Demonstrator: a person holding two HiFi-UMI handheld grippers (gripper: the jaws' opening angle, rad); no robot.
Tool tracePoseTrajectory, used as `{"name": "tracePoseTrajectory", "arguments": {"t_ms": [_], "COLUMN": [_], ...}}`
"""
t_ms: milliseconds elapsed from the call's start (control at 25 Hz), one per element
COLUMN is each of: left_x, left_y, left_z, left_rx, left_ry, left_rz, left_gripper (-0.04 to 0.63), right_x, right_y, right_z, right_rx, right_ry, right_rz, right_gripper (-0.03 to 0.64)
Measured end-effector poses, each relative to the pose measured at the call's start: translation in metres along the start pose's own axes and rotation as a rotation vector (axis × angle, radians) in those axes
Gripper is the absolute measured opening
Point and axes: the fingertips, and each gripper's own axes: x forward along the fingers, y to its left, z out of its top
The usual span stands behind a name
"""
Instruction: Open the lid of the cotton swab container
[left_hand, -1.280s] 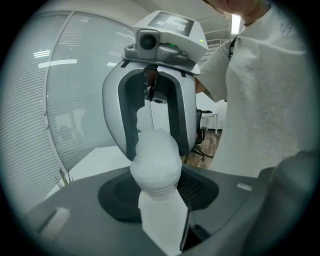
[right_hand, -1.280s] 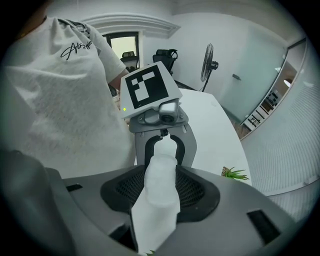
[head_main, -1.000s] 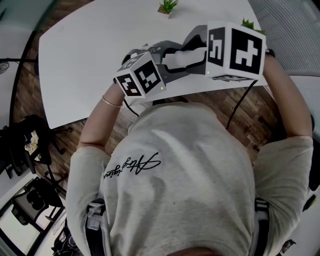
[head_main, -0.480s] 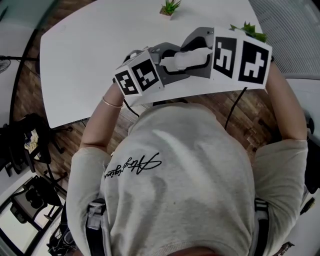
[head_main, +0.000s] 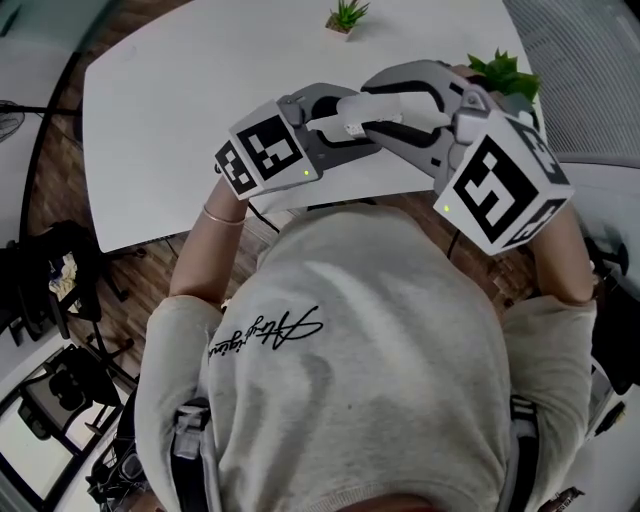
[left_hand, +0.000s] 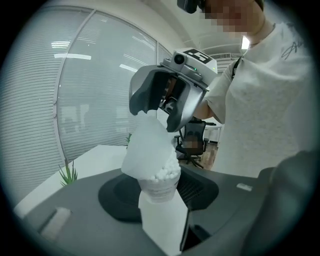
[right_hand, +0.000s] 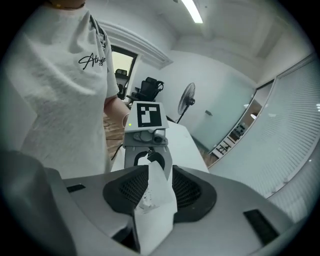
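Evidently the job is split between the two hands. The left claw (left_hand: 160, 199) is clamped on the lower body of the white swab box (left_hand: 161, 227), so the box stays put while the top is worked. It is held up in front of the person's chest, above the near edge of the white table (head_main: 160, 110), not resting on anything.

The right claw (right_hand: 151, 200) comes in from the opposite side. Its jaws have just been closing, and the lid (left_hand: 146, 145) sits between them, pinched. The lid stands tilted up and back from the box mouth. Enough of a gap shows that the cotton tips (left_hand: 163, 175) are packed in plain sight underneath.

Judging by that tilt, the lid works like a flap and the opening is well along. Gripping the two parts separately lets one hand brace while the other swings the flap away.
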Motion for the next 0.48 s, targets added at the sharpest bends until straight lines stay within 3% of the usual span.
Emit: {"name": "tracePoseTrajectory", "arguments": {"t_ms": [480], "left_x": [-0.006], "left_y": [0.007], "left_z": [0.011], "left_rx": [-0.005], "left_ry": [-0.013], "left_rz": [0.040], "left_gripper": [0.190], "right_x": [-0.014], "right_y": [-0.011], "right_z": [0.006], "right_rx": [0.105], "right_ry": [-0.195], "right_rz": [-0.186], "right_gripper": [0.106]}}
